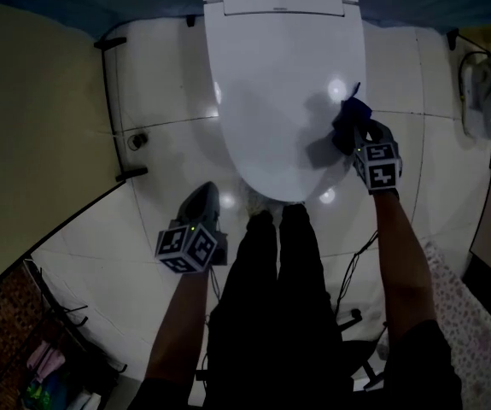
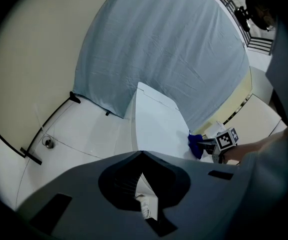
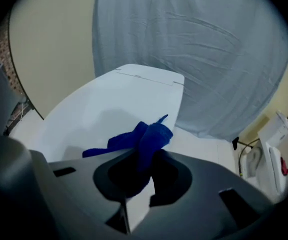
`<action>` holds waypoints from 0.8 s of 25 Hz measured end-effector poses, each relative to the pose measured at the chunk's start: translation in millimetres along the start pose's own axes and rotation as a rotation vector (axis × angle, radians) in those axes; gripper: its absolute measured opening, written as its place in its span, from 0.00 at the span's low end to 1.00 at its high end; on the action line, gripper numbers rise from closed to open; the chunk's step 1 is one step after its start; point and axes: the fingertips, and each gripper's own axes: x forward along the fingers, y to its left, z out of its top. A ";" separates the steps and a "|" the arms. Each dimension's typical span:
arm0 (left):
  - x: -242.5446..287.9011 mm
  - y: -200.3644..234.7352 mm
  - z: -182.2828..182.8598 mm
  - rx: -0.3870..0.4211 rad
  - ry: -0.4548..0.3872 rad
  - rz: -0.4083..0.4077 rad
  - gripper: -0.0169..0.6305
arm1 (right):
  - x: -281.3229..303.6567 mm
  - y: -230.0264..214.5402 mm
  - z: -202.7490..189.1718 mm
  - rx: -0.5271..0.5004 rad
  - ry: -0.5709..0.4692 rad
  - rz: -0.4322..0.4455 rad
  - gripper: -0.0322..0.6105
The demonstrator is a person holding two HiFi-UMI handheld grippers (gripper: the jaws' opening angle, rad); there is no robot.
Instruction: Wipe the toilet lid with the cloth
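The white toilet lid (image 1: pixel 279 67) is down and fills the top middle of the head view; it also shows in both gripper views (image 2: pixel 156 124) (image 3: pixel 118 99). A dark blue cloth (image 1: pixel 350 120) (image 3: pixel 146 139) lies bunched on the lid's front right part. My right gripper (image 1: pixel 358 132) (image 3: pixel 144 156) is shut on the cloth, which pokes out ahead of the jaws. My left gripper (image 1: pixel 201 199) (image 2: pixel 141 154) hangs over the white floor left of the toilet's front, jaws together and holding nothing. From there the cloth (image 2: pixel 195 145) and right gripper (image 2: pixel 219 146) appear at the right.
A grey-blue curtain (image 2: pixel 169 44) hangs behind the toilet. A black rail (image 1: pixel 113 109) and a floor drain (image 1: pixel 137 140) lie at the left. A white wall unit (image 1: pixel 484 92) stands right. The person's dark legs (image 1: pixel 279 289) stand before the bowl, with cables (image 1: pixel 347 297) and a patterned mat (image 1: pixel 467 314) nearby.
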 end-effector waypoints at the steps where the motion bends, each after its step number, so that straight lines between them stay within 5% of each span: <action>1: 0.1 -0.4 -3.2 0.003 0.009 0.004 0.01 | -1.7 -6.4 -5.2 0.025 0.008 -0.008 0.13; 8: 2.4 -12.5 -17.1 0.011 0.055 -0.009 0.01 | -2.8 -18.6 -16.1 0.051 0.028 -0.052 0.13; 12: -1.9 -14.3 -14.8 0.003 0.052 -0.022 0.01 | -20.4 -6.1 -2.5 0.164 -0.034 -0.064 0.13; 20: -15.5 12.1 -23.4 -0.033 0.051 0.017 0.01 | -77.5 168.5 89.9 0.222 -0.299 0.289 0.13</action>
